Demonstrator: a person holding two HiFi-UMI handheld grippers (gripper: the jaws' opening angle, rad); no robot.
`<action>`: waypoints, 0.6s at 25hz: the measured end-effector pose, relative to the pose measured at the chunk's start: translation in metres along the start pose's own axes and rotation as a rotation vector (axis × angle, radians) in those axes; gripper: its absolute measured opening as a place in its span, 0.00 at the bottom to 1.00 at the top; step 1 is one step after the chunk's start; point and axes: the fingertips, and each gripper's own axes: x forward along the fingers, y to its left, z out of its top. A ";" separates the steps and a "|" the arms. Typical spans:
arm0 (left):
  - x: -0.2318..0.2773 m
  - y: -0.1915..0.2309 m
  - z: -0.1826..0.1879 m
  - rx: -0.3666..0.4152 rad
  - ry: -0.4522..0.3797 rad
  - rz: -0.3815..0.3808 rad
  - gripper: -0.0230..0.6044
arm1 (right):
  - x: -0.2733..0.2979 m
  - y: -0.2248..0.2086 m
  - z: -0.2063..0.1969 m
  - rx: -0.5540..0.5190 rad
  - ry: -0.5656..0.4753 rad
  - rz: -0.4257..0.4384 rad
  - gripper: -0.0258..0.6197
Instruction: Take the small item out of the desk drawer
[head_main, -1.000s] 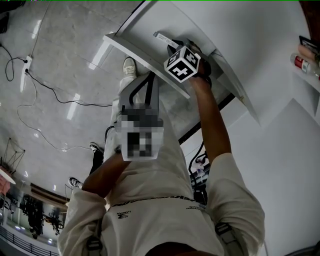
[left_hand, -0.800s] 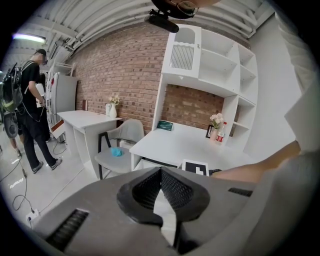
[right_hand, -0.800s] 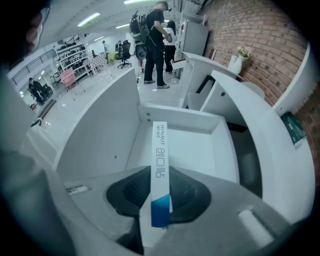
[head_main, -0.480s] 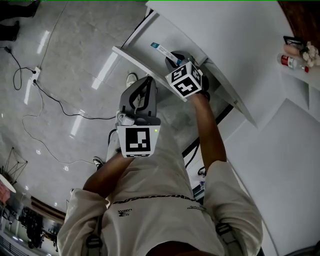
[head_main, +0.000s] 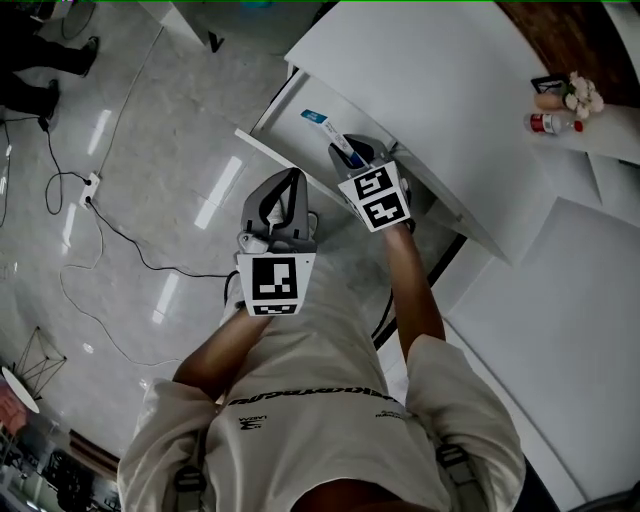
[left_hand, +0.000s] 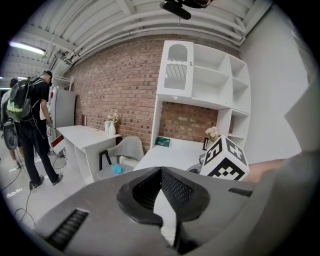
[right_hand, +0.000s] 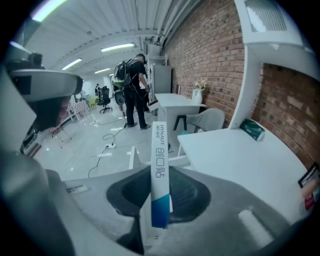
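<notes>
My right gripper (head_main: 347, 152) is shut on a slim white box with a blue end (head_main: 322, 122), which it holds in the air above the open white desk drawer (head_main: 283, 122). In the right gripper view the box (right_hand: 160, 165) stands upright between the two dark pads, blue end nearest the camera, with print along its side. My left gripper (head_main: 289, 180) hovers just left of the right one, over the drawer's front edge. Its jaws touch at the tips with nothing between them (left_hand: 161, 172). The right gripper's marker cube (left_hand: 225, 159) shows beside it.
The white desk top (head_main: 430, 80) carries a bottle (head_main: 548, 124), flowers and a small frame at the far right, and a green box (right_hand: 251, 129). Cables (head_main: 70, 200) trail over the glossy floor. A person with a backpack (left_hand: 27, 125) stands by another desk; a grey chair (left_hand: 125, 150) is nearby.
Both grippers have risen. The right one came up out of the drawer with the slim box in its jaws and rolled; the left rose beside it.
</notes>
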 end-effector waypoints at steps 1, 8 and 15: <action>-0.003 0.000 0.005 0.006 -0.008 0.000 0.03 | -0.008 0.001 0.004 0.010 -0.019 -0.011 0.17; -0.024 -0.004 0.034 0.030 -0.042 0.004 0.03 | -0.064 0.011 0.038 0.143 -0.183 -0.060 0.17; -0.044 -0.008 0.066 0.067 -0.092 -0.009 0.03 | -0.134 0.014 0.085 0.299 -0.388 -0.103 0.17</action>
